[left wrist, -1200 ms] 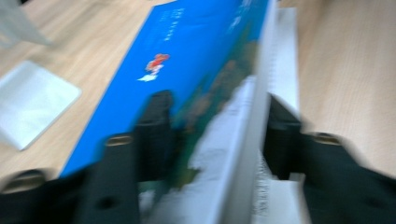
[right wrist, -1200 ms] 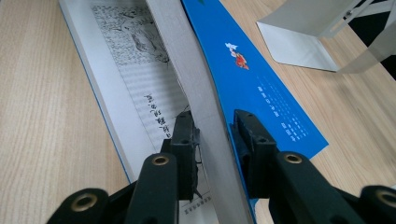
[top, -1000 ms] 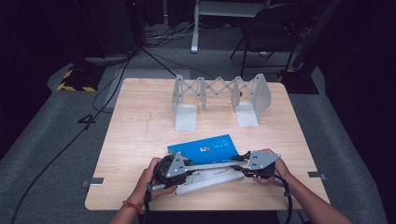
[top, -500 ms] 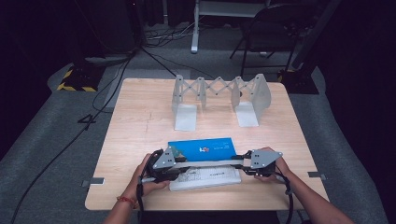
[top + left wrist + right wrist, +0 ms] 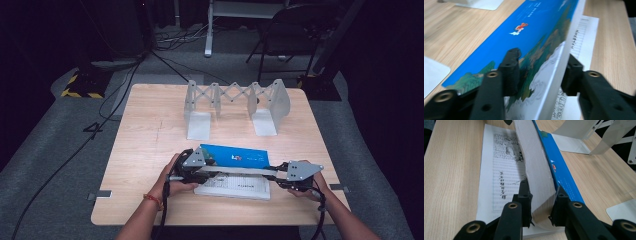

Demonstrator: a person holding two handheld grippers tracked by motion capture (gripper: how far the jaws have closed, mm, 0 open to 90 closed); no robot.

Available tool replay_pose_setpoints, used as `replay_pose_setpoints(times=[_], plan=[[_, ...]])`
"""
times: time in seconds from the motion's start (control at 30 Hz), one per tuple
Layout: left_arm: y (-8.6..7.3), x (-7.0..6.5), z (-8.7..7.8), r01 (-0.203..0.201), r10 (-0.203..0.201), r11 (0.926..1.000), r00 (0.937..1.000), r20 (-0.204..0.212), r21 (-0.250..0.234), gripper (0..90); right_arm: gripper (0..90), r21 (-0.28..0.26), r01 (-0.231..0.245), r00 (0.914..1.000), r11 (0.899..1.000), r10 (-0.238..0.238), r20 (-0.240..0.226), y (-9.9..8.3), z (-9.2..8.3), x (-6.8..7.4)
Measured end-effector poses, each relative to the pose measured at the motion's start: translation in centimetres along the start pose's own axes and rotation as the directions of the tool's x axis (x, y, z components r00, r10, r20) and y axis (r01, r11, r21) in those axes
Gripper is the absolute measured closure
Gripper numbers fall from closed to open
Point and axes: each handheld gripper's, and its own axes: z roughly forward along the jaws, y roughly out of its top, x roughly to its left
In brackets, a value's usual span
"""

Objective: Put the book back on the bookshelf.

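Note:
A blue-covered book [image 5: 235, 157] is held up on its edge between both grippers, above a white printed book [image 5: 235, 188] lying flat on the table. My left gripper [image 5: 206, 171] holds the blue book's left end. In the left gripper view the blue book [image 5: 536, 32] sits between the jaws of my left gripper [image 5: 541, 60]; they have just been opening, and both pads still lie against it. My right gripper [image 5: 278, 172] clamps the other end. In the right gripper view my right gripper [image 5: 542, 186] has just closed on the book's page block [image 5: 536, 170], with the white book [image 5: 499, 170] below.
A grey expanding bookstand [image 5: 235, 97] with two end plates stands at the far middle of the wooden table [image 5: 150, 130]. Cables and a chair [image 5: 295, 30] are on the dark floor beyond the table.
The right gripper has slid right toward the book's end. The left hand has shifted a little up the table. The blue book stays held above the white one.

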Motion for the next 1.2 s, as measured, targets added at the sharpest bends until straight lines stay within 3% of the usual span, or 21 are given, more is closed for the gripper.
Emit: replay_pose_setpoints(times=[0.03, 0.17, 0.2, 0.23, 0.4, 0.43, 0.47, 0.53, 0.6, 0.63, 0.7, 0.8, 0.83, 0.9, 1.03, 1.1, 1.17, 1.2], plan=[[0.0, 0.0, 0.0, 0.0, 0.0, 1.0, 1.0, 0.0, 0.0, 49.1, 74.5, 0.002, 0.001, 1.0, 1.0, -0.001, -0.001, 0.1, -0.1, 0.0], [0.5, -1.4, -1.6, -0.004, 0.007, 0.9993, 0.9949, -0.1, 0.038, 37.2, 74.5, 0.013, 0.022, 0.9998, 1.0, -0.022, 0.002, 0.4, -0.1, 0.1], [0.5, -1.4, -1.6, -0.004, 0.007, 0.9993, 0.9949, -0.1, 0.038, 35.9, 74.6, 0.018, 0.03, 0.9996, 0.999, -0.03, 0.001, 0.5, -0.1, 0.2], [0.9, -2.1, -2.3, -0.006, 0.007, 1.0, 0.9929, -0.119, 0.005, 35.2, 74.6, 0.023, 0.039, 0.9992, 0.999, -0.039, -0.001, 0.6, 0.0, 0.3], [2.5, -3.7, -2.3, -0.032, 0.033, 0.9995, 0.9901, -0.136, 0.008, 31.9, 74.8, 0.035, 0.056, 0.9984, 0.998, -0.056, 0.0, 1.2, 0.1, 0.6], [3.0, -4.6, -1.6, -0.058, 0.064, 0.9972, 0.9875, -0.144, 0.048, 31.3, 74.9, 0.034, 0.057, 0.9984, 0.998, -0.057, -0.002, 1.3, 0.2, 0.7], [3.0, -4.6, -1.6, -0.058, 0.064, 0.9972, 0.9875, -0.144, 0.048, 31.7, 74.9, 0.032, 0.059, 0.9982, 0.998, -0.059, -0.003, 1.4, 0.2, 0.8], [3.0, -5.1, -0.7, -0.069, 0.083, 0.9932, 0.9838, -0.159, 0.094, 31.2, 74.9, 0.034, 0.059, 0.9983, 0.998, -0.059, -0.003, 1.4, 0.3, 0.9], [2.8, -5.3, 0.1, -0.064, 0.09, 0.9887, 0.9757, -0.2, 0.135, 31.8, 74.9, 0.031, 0.06, 0.9982, 0.998, -0.06, -0.006, 1.6, 0.4, 1.0], [2.6, -5.2, 0.3, -0.059, 0.088, 0.9876, 0.9746, -0.206, 0.146, 32.2, 75.1, 0.033, 0.064, 0.9979, 0.997, -0.064, -0.01, 1.7, 0.5, 1.1], [2.3, -5.0, 0.7, -0.042, 0.074, 0.9868, 0.9769, -0.201, 0.156, 35.9, 75.1, 0.033, 0.068, 0.9976, 0.997, -0.068, -0.012, 1.8, 0.5, 1.1], [1.6, -4.6, 1.0, -0.035, 0.074, 0.983, 0.974, -0.214, 0.18, 48.5, 75.0, 0.035, 0.074, 0.9972, 0.997, -0.074, -0.011, 2.0, 0.7, 1.4], [1.3, -4.4, 1.0, -0.033, 0.067, 0.9842, 0.9783, -0.196, 0.174, 54.8, 74.9, 0.038, 0.081, 0.9966, 0.996, -0.081, -0.013, 2.1, 0.8, 1.4], [0.9, -4.2, 0.9, -0.055, 0.083, 0.9871, 0.9789, -0.186, 0.15, 58.5, 74.5, 0.035, 0.085, 0.9963, 0.996, -0.084, -0.014, 2.2, 1.0, 1.5], [0.2, -3.4, 0.5, -0.058, 0.073, 0.9932, 0.985, -0.156, 0.101, 63.9, 70.0, -0.015, 0.051, 0.9985, 0.999, -0.052, -0.017, 2.3, 1.0, 1.3], [-0.1, -3.1, 0.3, -0.051, 0.063, 0.9949, 0.9883, -0.139, 0.087, 64.4, 63.9, -0.064, 0.004, 0.9994, 0.998, -0.006, -0.034, 2.0, 1.1, 0.7], [-0.3, -2.8, 0.1, -0.039, 0.047, 0.9968, 0.9908, -0.127, 0.069, 65.2, 58.2, -0.042, -0.026, 0.9996, 0.999, 0.026, -0.007, 1.3, 1.7, 0.0], [-0.4, -2.7, 0.0, -0.042, 0.05, 0.9966, 0.9915, -0.12, 0.071, 65.2, 58.0, -0.038, -0.041, 0.9989, 0.998, 0.041, -0.024, 1.1, 1.9, -0.2]])
